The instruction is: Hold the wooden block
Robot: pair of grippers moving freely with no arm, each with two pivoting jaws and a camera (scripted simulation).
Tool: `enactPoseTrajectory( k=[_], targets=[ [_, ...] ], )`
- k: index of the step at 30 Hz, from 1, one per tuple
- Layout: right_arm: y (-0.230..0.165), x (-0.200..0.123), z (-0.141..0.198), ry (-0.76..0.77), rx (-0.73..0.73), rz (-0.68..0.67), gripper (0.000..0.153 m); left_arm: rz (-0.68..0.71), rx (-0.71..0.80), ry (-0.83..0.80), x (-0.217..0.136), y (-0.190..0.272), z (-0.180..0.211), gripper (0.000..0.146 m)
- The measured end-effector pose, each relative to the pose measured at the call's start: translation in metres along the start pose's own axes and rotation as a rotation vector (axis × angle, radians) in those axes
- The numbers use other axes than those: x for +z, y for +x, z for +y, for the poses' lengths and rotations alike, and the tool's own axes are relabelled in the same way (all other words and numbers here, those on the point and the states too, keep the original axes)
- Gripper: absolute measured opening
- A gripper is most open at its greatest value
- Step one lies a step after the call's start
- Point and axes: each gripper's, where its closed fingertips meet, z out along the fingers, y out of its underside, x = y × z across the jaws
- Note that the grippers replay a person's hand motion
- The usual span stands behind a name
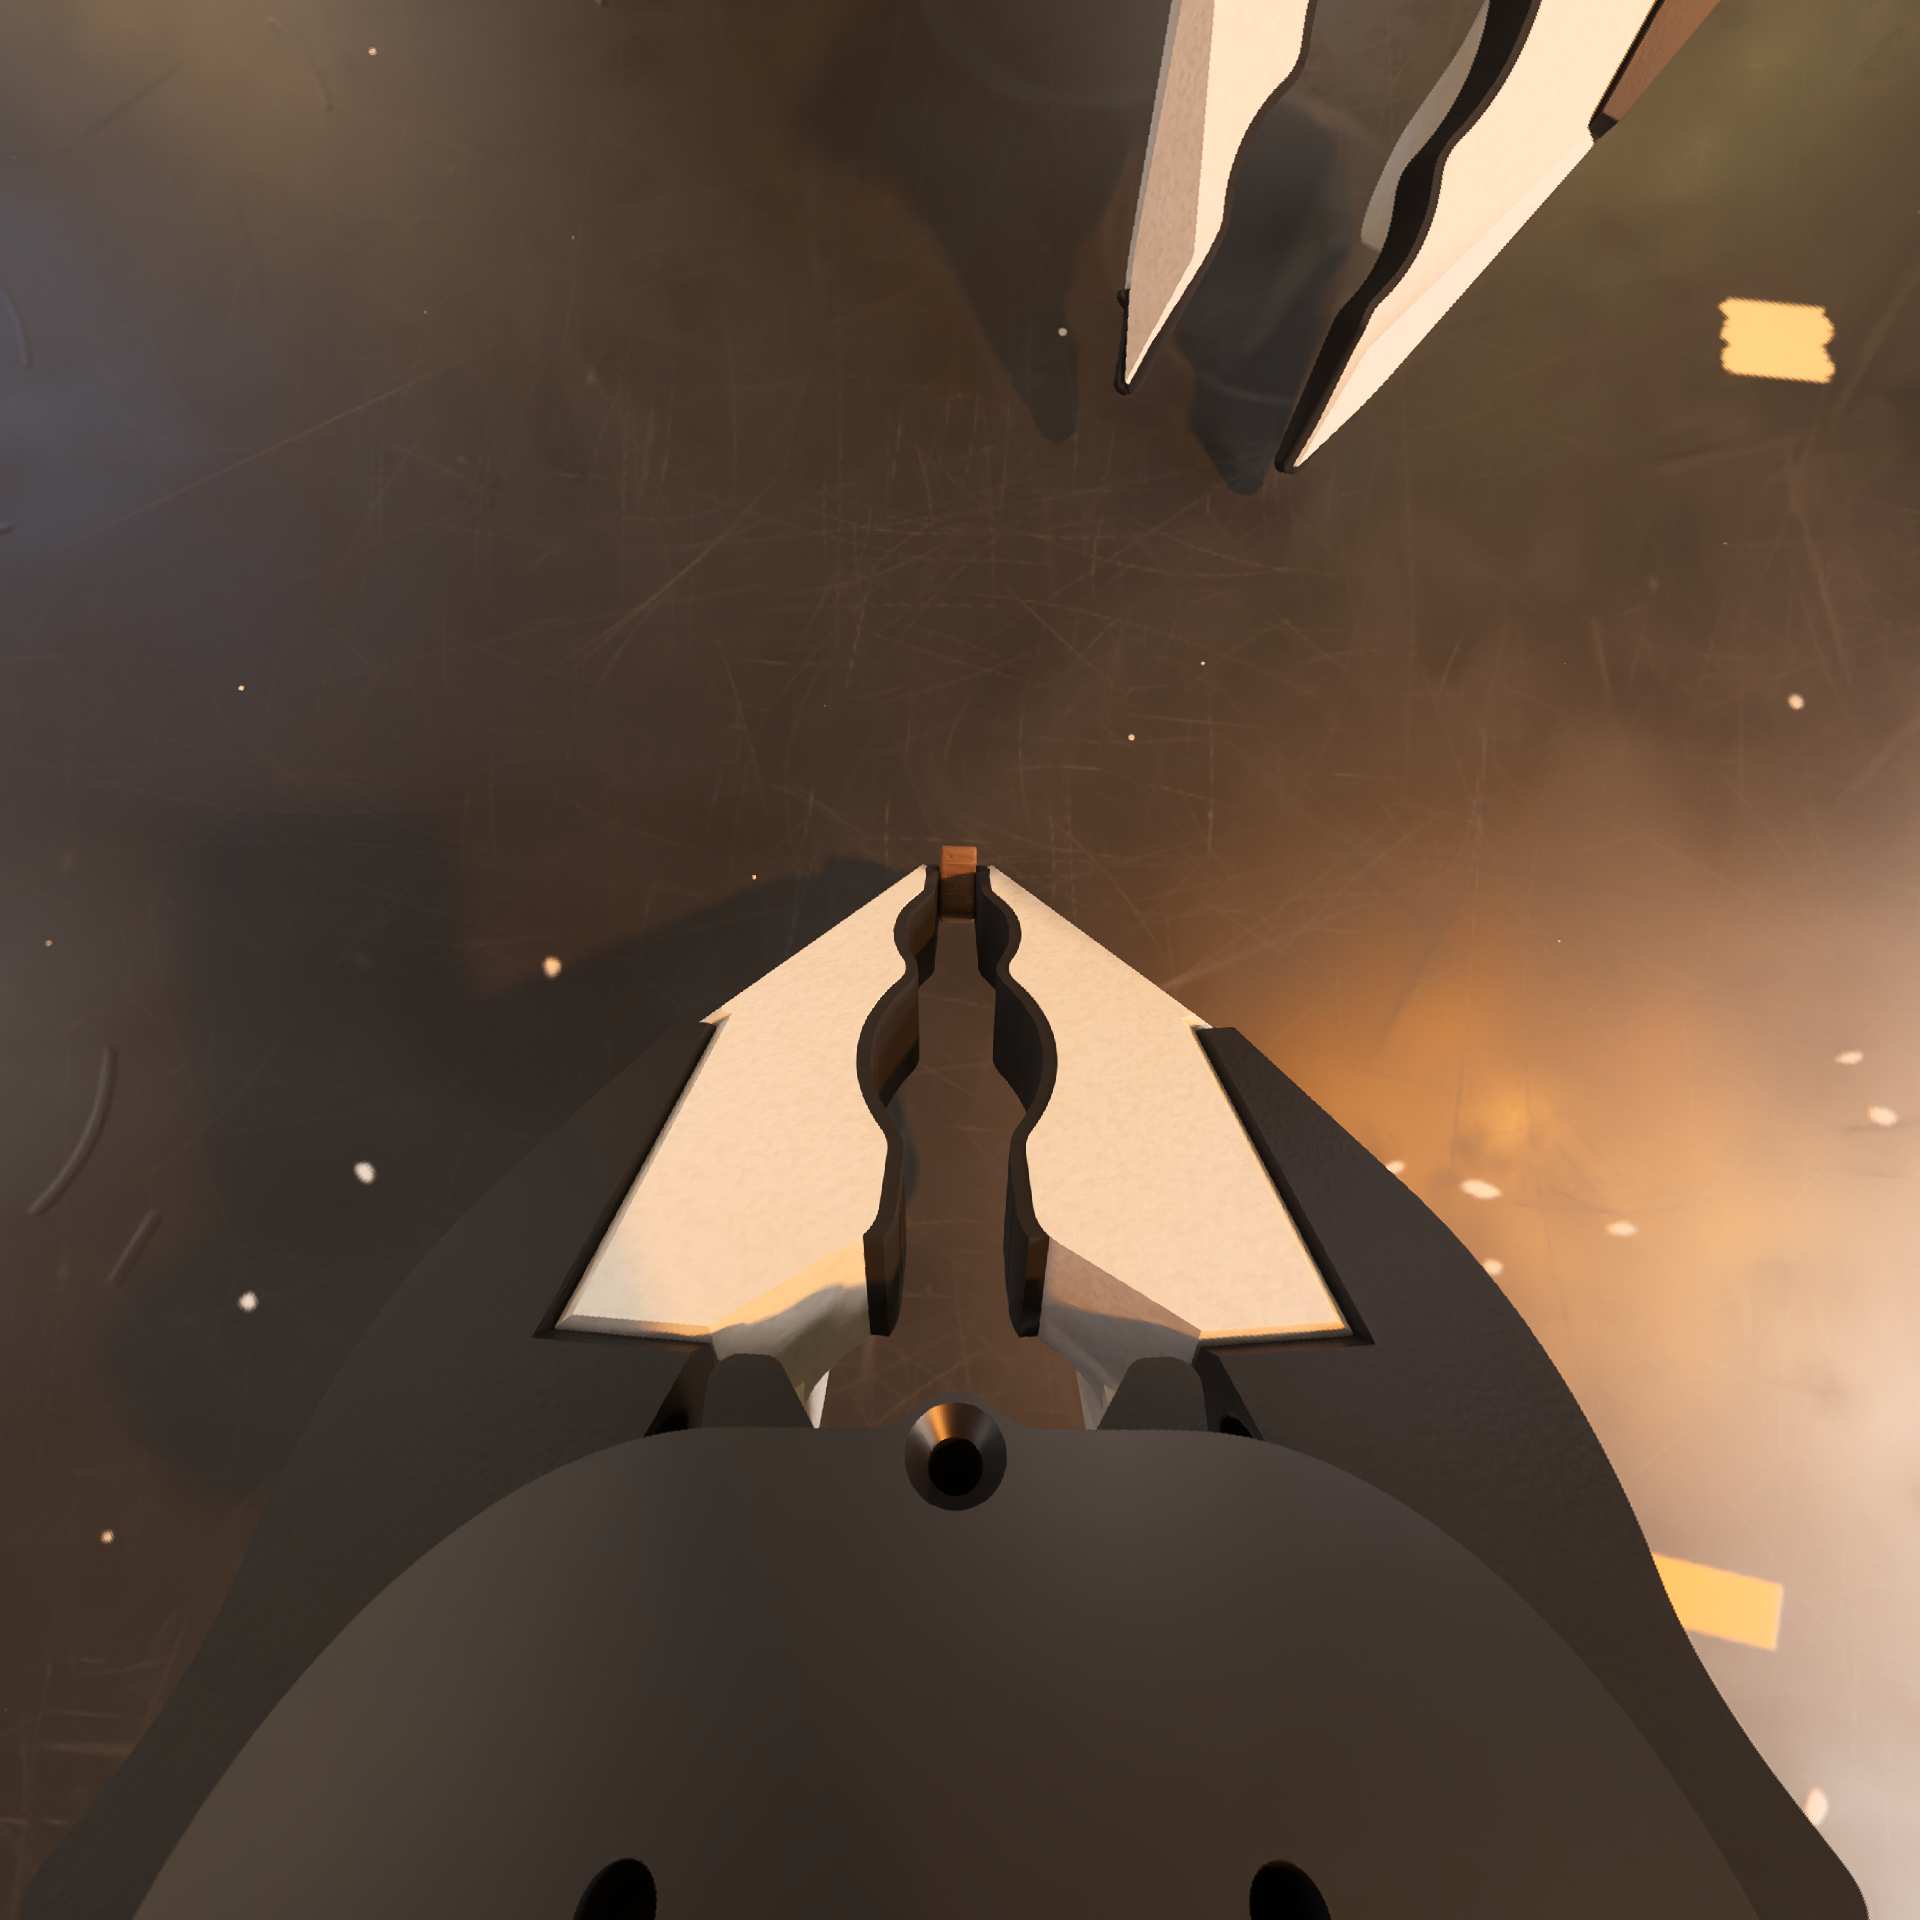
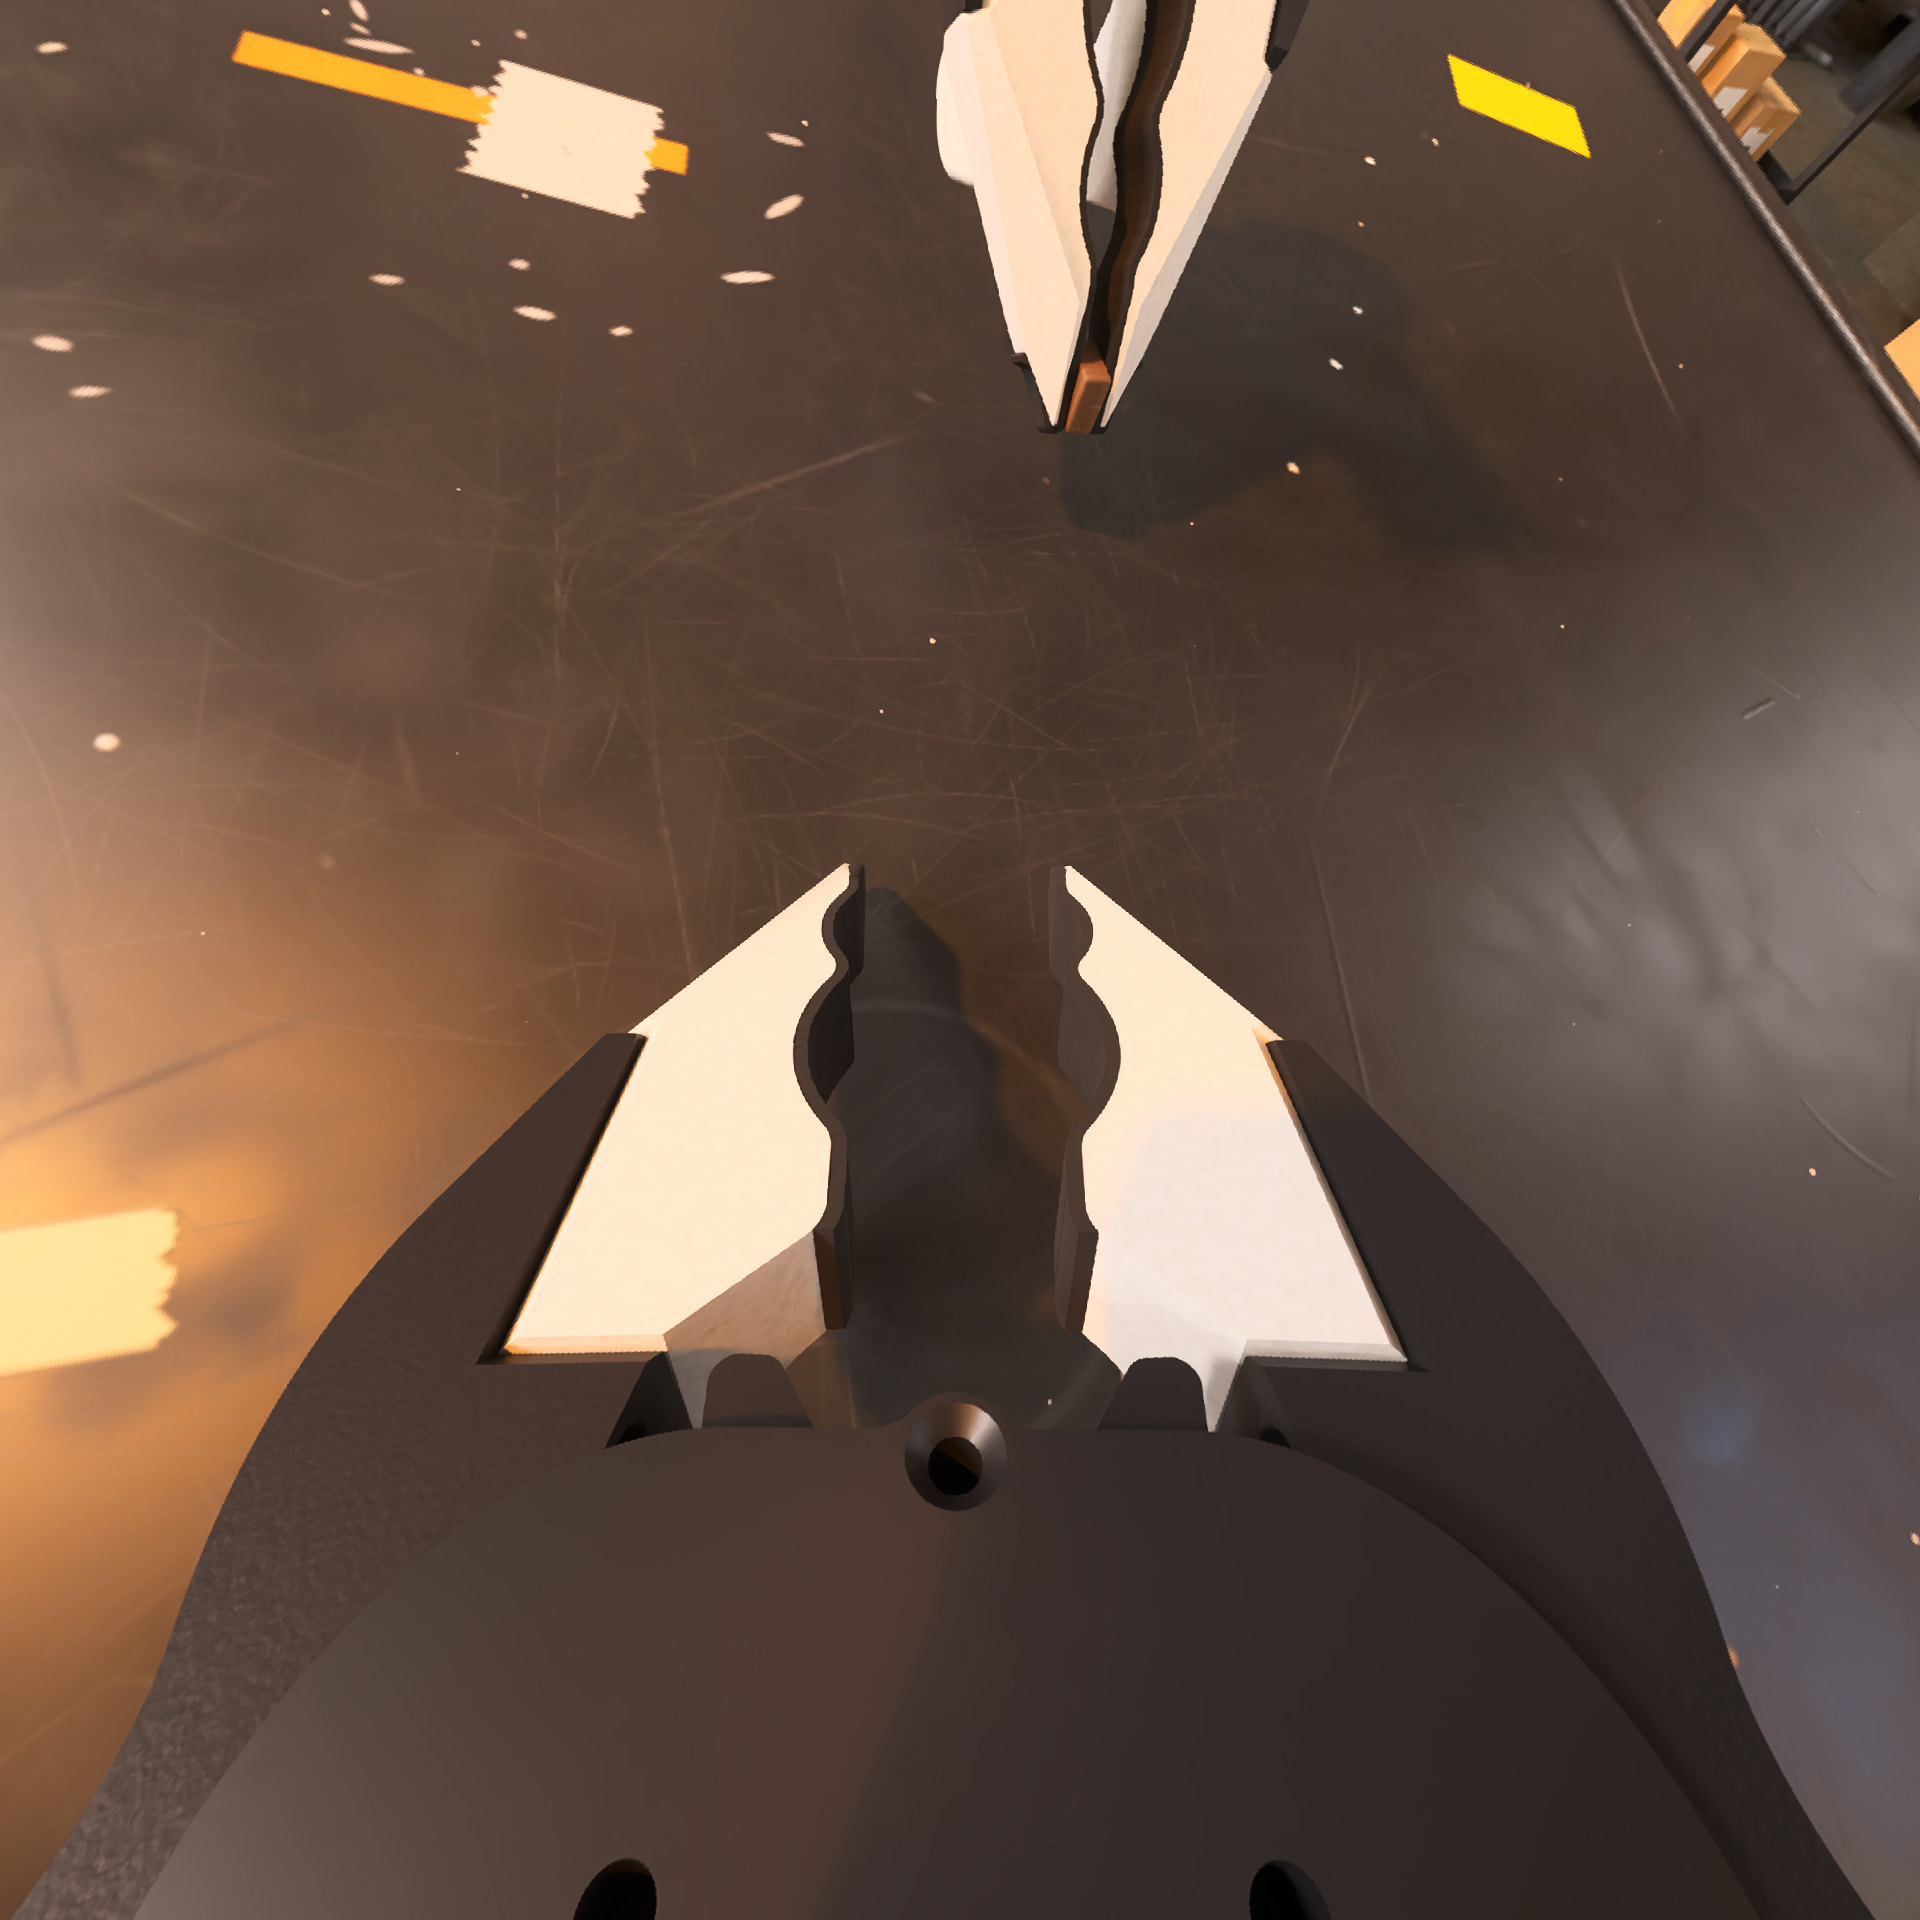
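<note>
The small brown wooden block (image 1: 957, 883) is pinched between the tips of my left gripper (image 1: 957, 878), which is shut on it just above the dark scratched table. In the right wrist view the same left gripper (image 2: 1081, 421) points down with the block (image 2: 1088, 393) at its tips, close to the table; contact cannot be told. My right gripper (image 2: 957, 873) is open and empty, hovering over the table. It also shows at the top of the left wrist view (image 1: 1210, 416), apart from the block.
The dark table (image 2: 727, 644) carries pale tape patches (image 2: 566, 140) (image 2: 83, 1288), an orange strip (image 2: 353, 75) and a yellow patch (image 2: 1519, 106). The table's edge (image 2: 1766, 208) runs along the upper right, with cardboard boxes (image 2: 1745, 73) beyond. More tape (image 1: 1777, 338) (image 1: 1720, 1605) shows in the left wrist view.
</note>
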Motion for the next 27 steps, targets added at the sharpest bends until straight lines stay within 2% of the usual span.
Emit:
enactPoseTrajectory(
  k=[27],
  targets=[
    [0.000, 0.000, 0.001, -0.004, -0.004, 0.000, 0.035, 0.056, 0.051, 0.029, 0.004, 0.015, -0.012, 0.006]
  ],
)
